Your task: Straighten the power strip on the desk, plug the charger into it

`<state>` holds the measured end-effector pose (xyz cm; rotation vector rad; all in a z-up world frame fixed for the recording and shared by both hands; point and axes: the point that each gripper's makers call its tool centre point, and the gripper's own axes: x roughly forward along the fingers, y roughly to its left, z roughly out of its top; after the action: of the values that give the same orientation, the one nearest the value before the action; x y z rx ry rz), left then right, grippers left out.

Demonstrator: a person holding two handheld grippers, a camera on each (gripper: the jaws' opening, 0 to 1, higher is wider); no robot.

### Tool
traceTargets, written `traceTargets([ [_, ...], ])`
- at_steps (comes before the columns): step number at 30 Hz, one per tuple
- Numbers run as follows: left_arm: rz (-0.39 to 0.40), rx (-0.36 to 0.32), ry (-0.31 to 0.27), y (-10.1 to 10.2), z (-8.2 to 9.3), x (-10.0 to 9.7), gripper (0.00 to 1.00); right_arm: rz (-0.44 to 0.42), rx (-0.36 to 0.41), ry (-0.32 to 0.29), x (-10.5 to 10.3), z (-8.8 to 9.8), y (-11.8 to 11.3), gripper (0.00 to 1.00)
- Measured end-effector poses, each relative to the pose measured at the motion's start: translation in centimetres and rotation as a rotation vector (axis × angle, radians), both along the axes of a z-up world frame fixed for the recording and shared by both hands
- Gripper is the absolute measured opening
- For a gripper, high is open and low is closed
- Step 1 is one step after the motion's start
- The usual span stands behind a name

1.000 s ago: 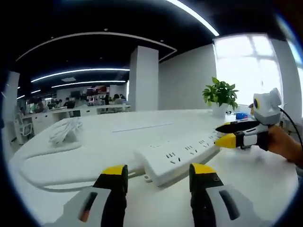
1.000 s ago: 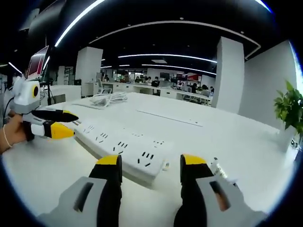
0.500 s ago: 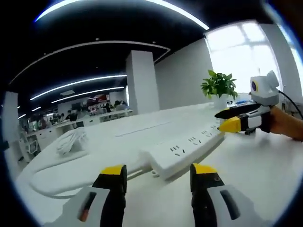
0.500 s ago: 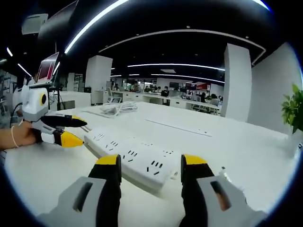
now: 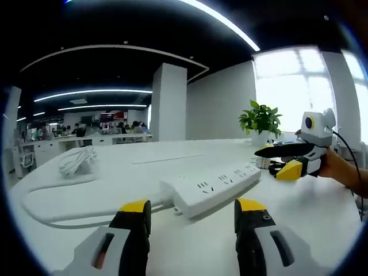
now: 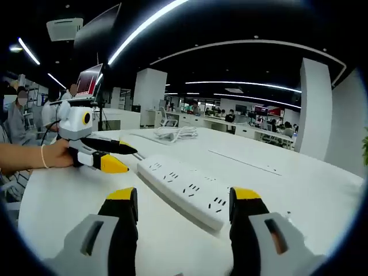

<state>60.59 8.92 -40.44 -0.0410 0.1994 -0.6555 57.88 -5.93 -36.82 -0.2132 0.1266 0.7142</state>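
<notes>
Power strip: a white power strip (image 5: 211, 184) lies flat on the white desk (image 5: 310, 213), just beyond the left gripper's jaws in the left gripper view; in the right gripper view it (image 6: 183, 185) runs from the near right toward the far left, socket side up.
Cord: a white cable (image 5: 69, 221) leaves the strip's near end and loops across the desk to the left.
Coiled cable: a bundle of white cable (image 5: 77, 159) rests on the far left of the desk, well apart from the strip.
Left gripper (image 5: 188, 214): jaws spread wide with nothing between them, hovering just short of the strip's near end; from the right gripper view it (image 6: 118, 158) sits beside the strip's far end, held by a hand (image 6: 54, 154).
Right gripper (image 6: 181, 202): jaws wide apart and empty, straddling the strip's near end; in the left gripper view it (image 5: 276, 161) is next to the strip's far end.
Potted plant: a green plant (image 5: 260, 119) stands at the far right of the desk, in a pot whose contents cannot be made out.
</notes>
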Motion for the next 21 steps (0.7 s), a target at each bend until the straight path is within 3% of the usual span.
traceTargets([
  [4,0.014,0.014,0.074,0.7,-1.4,-0.2,0.61,0.046,0.031,0.023,-1.8,0.0,0.4,0.67],
  [6,0.004,0.013,0.082,0.6,-1.4,-0.6,0.64,0.059,0.048,0.024,-2.4,0.0,0.4,0.67],
  [11,-0.113,0.042,0.071,-1.0,-0.8,-2.8,0.70,0.146,0.039,0.049,-4.2,-1.1,0.6,0.68],
  [12,-0.141,0.047,0.060,-1.4,-0.5,-3.2,0.72,0.179,-0.003,0.043,-4.6,-1.6,0.5,0.68],
  [16,-0.165,0.024,0.030,-1.4,0.9,-4.3,0.77,0.183,-0.004,0.035,-5.0,-1.5,-0.1,0.69],
  [18,-0.156,0.003,-0.030,-1.2,2.3,-4.8,0.77,0.171,0.066,0.019,-5.0,-0.3,-0.3,0.69],
  [19,-0.149,0.016,-0.062,-0.9,2.8,-5.1,0.77,0.164,0.106,0.010,-5.0,0.4,-0.5,0.69],
  [21,-0.110,0.075,-0.114,-0.3,3.1,-5.4,0.77,0.161,0.112,0.006,-5.2,0.7,-0.9,0.69],
])
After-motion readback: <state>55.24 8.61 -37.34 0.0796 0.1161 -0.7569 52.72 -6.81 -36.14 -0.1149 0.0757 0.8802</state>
